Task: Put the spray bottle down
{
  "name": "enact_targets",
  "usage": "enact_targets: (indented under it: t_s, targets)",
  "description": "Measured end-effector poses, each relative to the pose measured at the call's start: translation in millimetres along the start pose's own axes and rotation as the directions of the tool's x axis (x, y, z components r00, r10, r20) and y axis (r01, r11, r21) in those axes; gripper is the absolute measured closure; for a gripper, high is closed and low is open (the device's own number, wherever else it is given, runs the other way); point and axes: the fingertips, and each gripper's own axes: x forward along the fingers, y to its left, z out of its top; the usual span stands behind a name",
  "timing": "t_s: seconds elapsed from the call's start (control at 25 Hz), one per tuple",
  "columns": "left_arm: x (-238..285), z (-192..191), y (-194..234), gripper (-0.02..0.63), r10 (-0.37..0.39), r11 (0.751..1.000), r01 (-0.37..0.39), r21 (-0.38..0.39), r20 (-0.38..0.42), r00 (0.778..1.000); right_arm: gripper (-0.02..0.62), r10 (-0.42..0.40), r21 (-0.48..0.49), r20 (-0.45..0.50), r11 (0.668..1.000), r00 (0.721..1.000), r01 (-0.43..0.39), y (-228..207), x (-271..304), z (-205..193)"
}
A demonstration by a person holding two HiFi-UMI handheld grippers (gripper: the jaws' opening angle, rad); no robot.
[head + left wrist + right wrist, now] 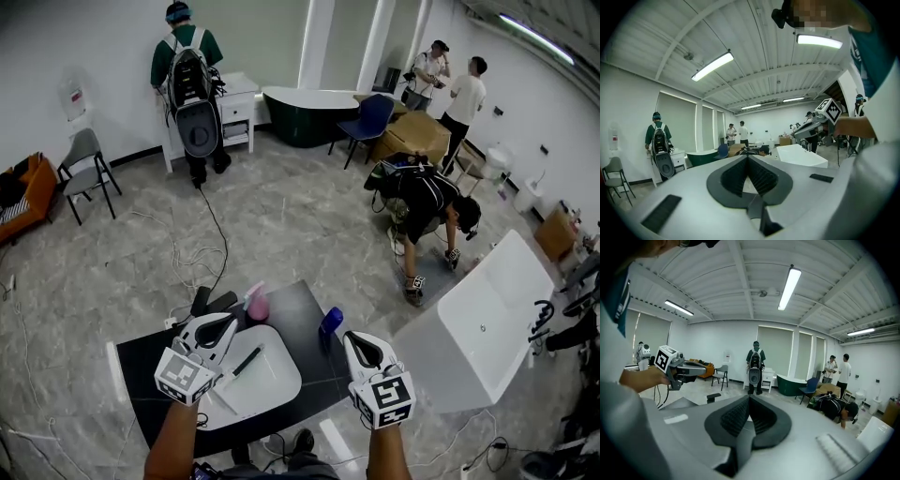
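Observation:
A pink spray bottle stands upright on the black table, just behind a white basin. My left gripper hovers beside the bottle, above the basin, jaws shut with nothing between them. Near the table's right edge stands a blue bottle, and my right gripper hangs close to it, jaws shut and empty. In the left gripper view the left gripper points level across the room; the spray bottle is hidden there. The right gripper likewise points at the room, with no bottle in sight.
A black pen-like tool lies in the basin. A white bathtub sits on the floor to the right, with a person bent over behind it. Cables trail across the floor. A person with a backpack stands at the far wall.

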Motion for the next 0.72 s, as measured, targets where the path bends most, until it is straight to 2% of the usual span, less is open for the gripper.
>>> enact_targets:
  t_s: [0.32, 0.52, 0.72]
  targets:
    - [-59, 33, -38, 0.6, -0.049, 0.999, 0.049, 0.0, 0.036, 0.998, 0.586, 0.018, -0.025, 0.076, 1.0, 0.997, -0.016, 36, -40, 38]
    - [-98, 54, -53, 0.6, -0.051, 0.999, 0.051, 0.003, 0.058, 0.997, 0.588, 0.029, -0.022, 0.098, 0.999, 0.995, -0.027, 59, -66, 61]
    - [-133, 58, -56, 0.6, -0.028, 1.0, 0.028, 0.006, 0.077, 0.997, 0.588, 0.047, -0.04, 0.116, 0.998, 0.992, -0.042, 85, -88, 74]
